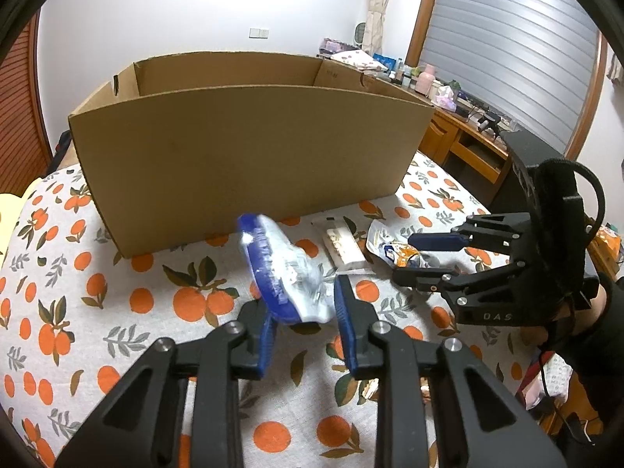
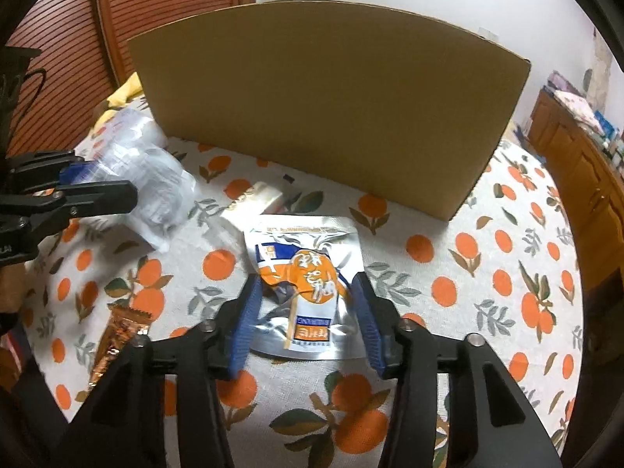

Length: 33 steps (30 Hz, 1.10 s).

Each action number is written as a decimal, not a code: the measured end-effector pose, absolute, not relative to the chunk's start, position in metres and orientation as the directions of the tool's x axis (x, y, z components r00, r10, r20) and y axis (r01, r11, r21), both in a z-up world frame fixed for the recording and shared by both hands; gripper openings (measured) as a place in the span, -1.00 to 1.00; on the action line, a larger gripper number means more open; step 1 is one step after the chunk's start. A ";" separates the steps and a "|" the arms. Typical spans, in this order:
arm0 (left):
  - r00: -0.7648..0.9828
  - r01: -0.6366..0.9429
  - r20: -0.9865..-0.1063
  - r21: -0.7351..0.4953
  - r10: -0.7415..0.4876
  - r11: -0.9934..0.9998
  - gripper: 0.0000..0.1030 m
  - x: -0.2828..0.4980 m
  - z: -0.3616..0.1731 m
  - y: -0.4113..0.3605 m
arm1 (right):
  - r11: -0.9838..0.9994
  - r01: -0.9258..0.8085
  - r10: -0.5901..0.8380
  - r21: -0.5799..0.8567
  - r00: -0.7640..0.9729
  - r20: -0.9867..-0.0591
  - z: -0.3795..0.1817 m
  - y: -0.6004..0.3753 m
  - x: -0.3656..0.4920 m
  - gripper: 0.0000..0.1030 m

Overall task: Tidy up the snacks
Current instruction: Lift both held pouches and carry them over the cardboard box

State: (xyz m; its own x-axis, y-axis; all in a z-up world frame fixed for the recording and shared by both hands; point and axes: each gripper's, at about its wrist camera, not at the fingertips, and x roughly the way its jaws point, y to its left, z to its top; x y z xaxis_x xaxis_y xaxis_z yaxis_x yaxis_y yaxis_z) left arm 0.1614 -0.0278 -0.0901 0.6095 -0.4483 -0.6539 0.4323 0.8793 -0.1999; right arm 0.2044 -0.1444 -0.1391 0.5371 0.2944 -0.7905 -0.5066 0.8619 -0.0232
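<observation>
An open cardboard box point(image 1: 249, 144) stands on the orange-print cloth; it also shows in the right wrist view point(image 2: 331, 109). My left gripper point(image 1: 302, 296) is shut on a blue and clear snack bag point(image 1: 280, 269), held tilted above the cloth in front of the box; the bag also shows in the right wrist view point(image 2: 152, 179). My right gripper point(image 2: 306, 292) is open, its fingers on either side of a silver and orange snack pouch point(image 2: 308, 280) lying flat on the cloth. That pouch also shows in the left wrist view point(image 1: 397, 251). The right gripper point(image 1: 405, 257) shows there too.
A white snack bar point(image 1: 345, 247) lies between the two bags; it also shows in the right wrist view point(image 2: 253, 199). An orange foil packet point(image 2: 117, 335) lies at the left near my right gripper. A wooden desk point(image 1: 468, 144) with clutter stands beyond the bed's right edge.
</observation>
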 end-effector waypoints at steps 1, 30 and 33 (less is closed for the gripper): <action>0.610 0.433 -0.653 -0.200 -0.449 0.879 -0.54 0.162 -0.089 -0.028 | 0.861 -0.508 0.292 -0.028 0.538 -0.791 -0.138 -0.143 0.204 -0.25; 0.615 0.445 -0.617 -0.243 -0.491 0.862 -0.75 0.161 -0.078 -0.025 | 0.873 -0.487 0.334 0.001 0.597 -0.730 -0.116 -0.155 0.187 -0.30; 0.629 0.457 -0.599 -0.232 -0.496 0.859 -0.76 0.156 -0.066 -0.026 | 0.869 -0.495 0.340 -0.012 0.614 -0.713 -0.105 -0.153 0.183 -0.31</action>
